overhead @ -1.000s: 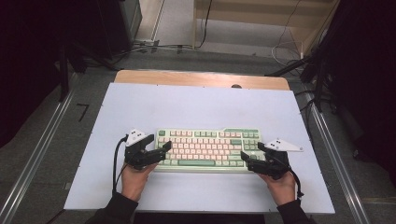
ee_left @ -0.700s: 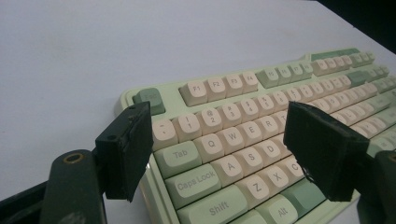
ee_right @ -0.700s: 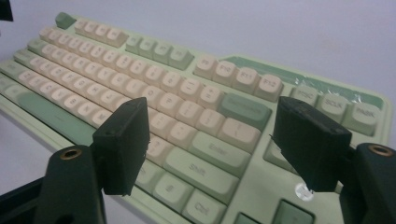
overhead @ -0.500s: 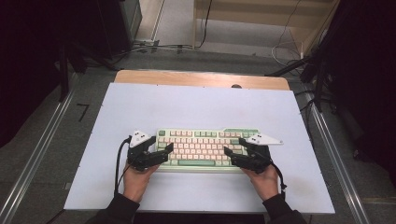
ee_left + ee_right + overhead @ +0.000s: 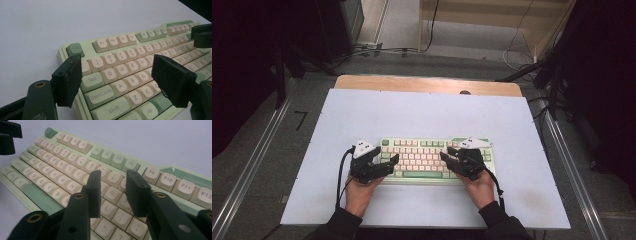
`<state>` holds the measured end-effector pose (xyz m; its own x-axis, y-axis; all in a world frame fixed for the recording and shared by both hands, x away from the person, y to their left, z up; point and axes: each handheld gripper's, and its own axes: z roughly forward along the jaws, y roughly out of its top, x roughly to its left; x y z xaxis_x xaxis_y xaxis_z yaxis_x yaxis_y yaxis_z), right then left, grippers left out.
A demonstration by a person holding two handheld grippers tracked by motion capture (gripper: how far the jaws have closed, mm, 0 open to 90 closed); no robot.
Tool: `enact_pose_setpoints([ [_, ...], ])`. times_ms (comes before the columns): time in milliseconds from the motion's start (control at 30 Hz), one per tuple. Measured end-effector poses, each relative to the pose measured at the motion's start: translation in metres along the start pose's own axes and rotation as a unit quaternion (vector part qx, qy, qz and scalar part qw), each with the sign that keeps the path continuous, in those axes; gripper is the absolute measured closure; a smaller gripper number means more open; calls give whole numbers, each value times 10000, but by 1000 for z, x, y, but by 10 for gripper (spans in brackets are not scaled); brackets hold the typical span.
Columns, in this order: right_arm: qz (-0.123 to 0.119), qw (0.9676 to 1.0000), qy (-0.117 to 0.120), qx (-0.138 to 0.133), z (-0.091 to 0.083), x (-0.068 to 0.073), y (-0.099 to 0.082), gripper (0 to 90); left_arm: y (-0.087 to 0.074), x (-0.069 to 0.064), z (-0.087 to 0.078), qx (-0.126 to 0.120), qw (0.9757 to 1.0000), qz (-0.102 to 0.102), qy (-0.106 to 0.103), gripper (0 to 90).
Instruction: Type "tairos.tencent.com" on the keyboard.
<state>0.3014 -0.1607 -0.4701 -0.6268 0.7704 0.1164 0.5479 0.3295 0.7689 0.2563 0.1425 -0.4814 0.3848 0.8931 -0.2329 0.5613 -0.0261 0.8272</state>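
Left hand-held gripper [image 5: 393, 161] is held low by the left hand [image 5: 357, 190], jaws spread wide, pointed inward. Right hand-held gripper [image 5: 446, 155] is held by the right hand [image 5: 478, 186], jaws parted narrowly, angled toward the left one. Forearms are sleeved.

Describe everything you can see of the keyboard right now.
The keyboard is a pale green mechanical board with cream keycaps, green modifiers and spacebar, and a dark green Esc key. It lies flat on the white table, near the person's edge. The left gripper and right gripper hover over its ends, both open.
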Motion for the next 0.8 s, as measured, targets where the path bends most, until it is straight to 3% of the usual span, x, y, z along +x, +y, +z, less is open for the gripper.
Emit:
enact_pose_setpoints([
  [33, 5, 10000, -3, -13, 2, 2, 1, 707, 0, 0, 0, -4, 10000, 0, 0, 253],
  [133, 6, 10000, -10, 39, 5, 4, 2, 743, 0, 1, 1, 21, 10000, -5, 14, 254],
  [167, -33, 10000, -16, 85, 8, 7, 2, 807, 0, 1, 2, 25, 10000, -2, 23, 254],
  [267, -95, 9999, -44, 67, 11, 10, 3, 848, 0, 0, 1, 14, 10000, 0, 17, 254],
  [300, -90, 9998, 84, 135, 14, 11, 3, 871, 0, 0, 1, 12, 10000, 8, 19, 254],
  [467, -28, 9993, 200, 326, 24, 10, 2, 874, 0, 0, 2, 27, 10000, 40, 36, 253],
  [600, 98, 9993, 242, 255, 24, 8, 4, 875, 0, 0, 2, 22, 10000, 31, 33, 253],
  [800, 52, 9993, 229, 302, 26, 10, 5, 875, 0, 0, 2, 26, 10000, 36, 43, 253],
])
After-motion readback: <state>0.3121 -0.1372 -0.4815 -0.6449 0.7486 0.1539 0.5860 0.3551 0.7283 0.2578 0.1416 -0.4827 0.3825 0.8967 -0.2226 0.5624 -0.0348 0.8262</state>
